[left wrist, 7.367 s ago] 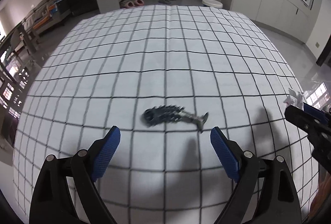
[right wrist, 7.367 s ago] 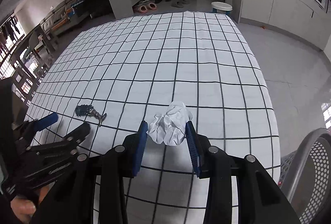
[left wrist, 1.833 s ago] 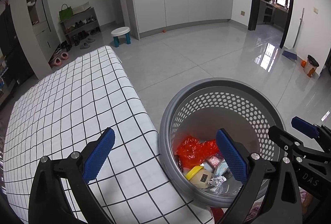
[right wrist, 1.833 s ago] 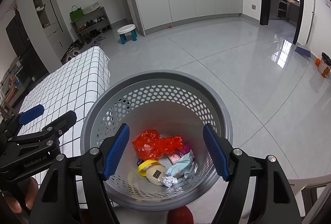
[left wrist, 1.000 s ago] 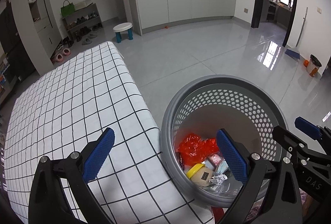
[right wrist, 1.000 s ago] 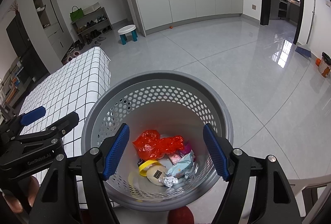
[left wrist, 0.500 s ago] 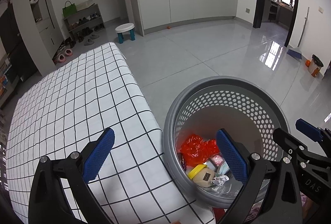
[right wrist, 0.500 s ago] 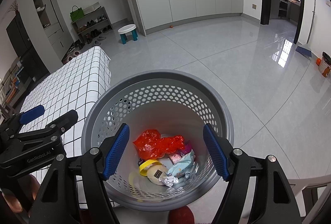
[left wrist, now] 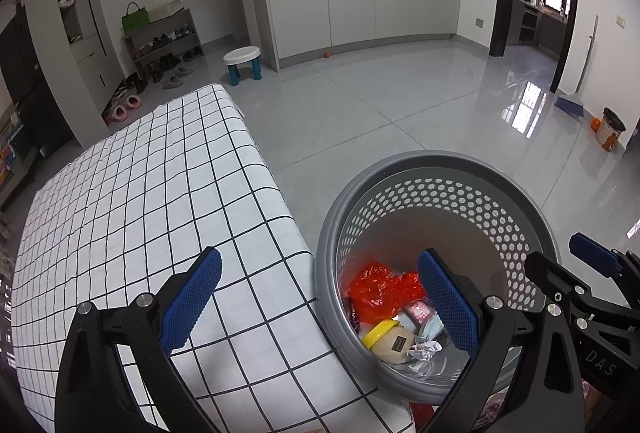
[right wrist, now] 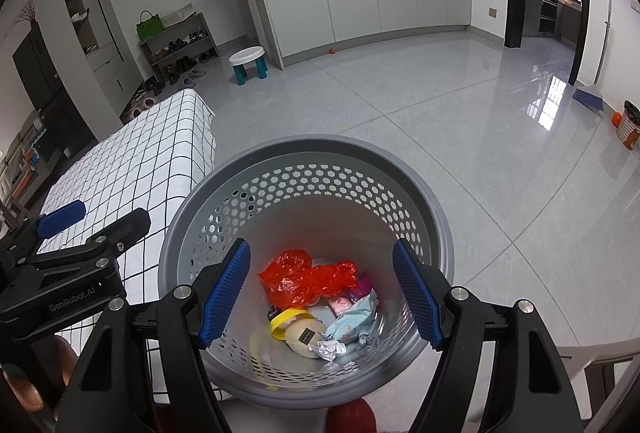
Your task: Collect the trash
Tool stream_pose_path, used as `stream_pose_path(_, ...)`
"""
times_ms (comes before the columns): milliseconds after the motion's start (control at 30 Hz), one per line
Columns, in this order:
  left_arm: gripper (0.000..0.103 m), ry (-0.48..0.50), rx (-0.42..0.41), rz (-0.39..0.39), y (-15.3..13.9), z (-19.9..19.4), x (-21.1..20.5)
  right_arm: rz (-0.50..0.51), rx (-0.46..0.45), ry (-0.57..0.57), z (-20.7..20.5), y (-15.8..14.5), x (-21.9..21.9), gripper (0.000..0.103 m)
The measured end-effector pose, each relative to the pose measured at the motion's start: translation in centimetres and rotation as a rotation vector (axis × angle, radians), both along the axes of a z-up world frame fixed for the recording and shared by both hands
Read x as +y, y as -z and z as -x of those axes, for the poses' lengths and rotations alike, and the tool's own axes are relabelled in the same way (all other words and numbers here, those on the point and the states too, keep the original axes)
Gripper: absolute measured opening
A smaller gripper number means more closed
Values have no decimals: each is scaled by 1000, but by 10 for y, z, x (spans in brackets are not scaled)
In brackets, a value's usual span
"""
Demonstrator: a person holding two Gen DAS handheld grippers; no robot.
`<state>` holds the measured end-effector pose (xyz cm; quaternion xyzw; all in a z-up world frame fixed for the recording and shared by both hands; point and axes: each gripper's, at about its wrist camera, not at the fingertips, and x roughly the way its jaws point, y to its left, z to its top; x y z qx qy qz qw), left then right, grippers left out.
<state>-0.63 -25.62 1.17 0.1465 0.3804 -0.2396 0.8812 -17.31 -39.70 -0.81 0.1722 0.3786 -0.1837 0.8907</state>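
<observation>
A grey perforated trash basket stands on the floor beside the checked table; it also shows in the left wrist view. Inside lie a red plastic bag, a yellow-lidded item, a crumpled foil scrap and other wrappers. My right gripper is open and empty above the basket. My left gripper is open and empty, straddling the table's edge and the basket's rim.
The table's checked cloth ends at the right edge next to the basket. The grey tiled floor stretches beyond. A small white stool, cabinets and a shoe rack stand at the far wall. A broom leans at far right.
The left gripper has drifted slightly left, showing more of the table. The right gripper holds still over the basket. Both stay open and empty.
</observation>
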Motion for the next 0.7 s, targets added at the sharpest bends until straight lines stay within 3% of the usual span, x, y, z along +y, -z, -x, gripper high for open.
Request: stream_pose_path(700, 97, 1, 1, 1, 0, 1, 0, -2, 0, -3, -1, 0, -1, 71)
